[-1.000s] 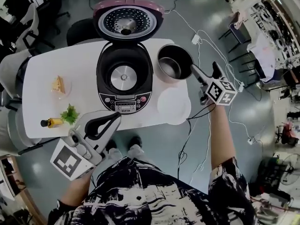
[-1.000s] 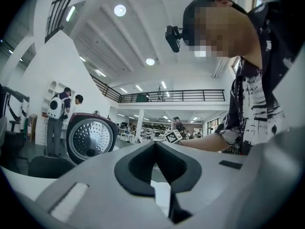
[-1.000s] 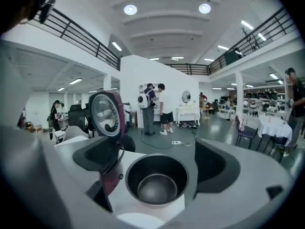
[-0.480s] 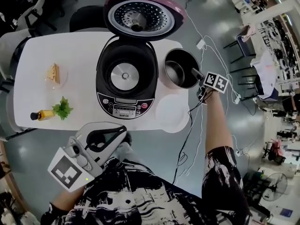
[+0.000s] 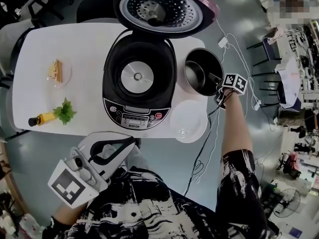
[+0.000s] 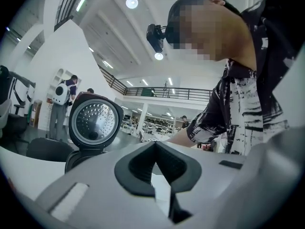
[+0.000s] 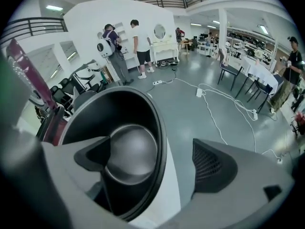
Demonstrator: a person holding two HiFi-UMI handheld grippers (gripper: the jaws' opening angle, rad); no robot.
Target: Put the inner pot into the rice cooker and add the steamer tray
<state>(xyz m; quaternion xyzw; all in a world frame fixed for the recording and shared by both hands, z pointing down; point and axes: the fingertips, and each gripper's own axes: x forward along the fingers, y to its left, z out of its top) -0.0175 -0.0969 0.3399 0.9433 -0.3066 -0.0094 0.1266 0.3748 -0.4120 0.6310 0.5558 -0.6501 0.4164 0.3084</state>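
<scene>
The black rice cooker (image 5: 138, 81) stands open on the white table (image 5: 75, 49), its lid (image 5: 164, 9) raised and its cavity bare. The dark inner pot (image 5: 199, 69) sits on the table to its right. A white steamer tray (image 5: 188, 121) lies in front of the pot. My right gripper (image 5: 215, 79) is open across the pot's near rim. In the right gripper view one jaw of that gripper (image 7: 155, 161) is inside the pot (image 7: 131, 151) and the other outside. My left gripper (image 5: 112, 146) is shut and empty, off the table near my body; it (image 6: 156, 168) faces the lid (image 6: 93, 123).
At the table's left are a plate with a sandwich slice (image 5: 56, 71), a small bottle (image 5: 40, 118) and a green sprig (image 5: 65, 111). White cables (image 5: 239, 54) trail over the floor at the right. Chairs stand behind the table, and people stand far back in the room.
My right gripper has moved in to the inner pot and now has the rim between its jaws. The left gripper has stayed low and off the table.
</scene>
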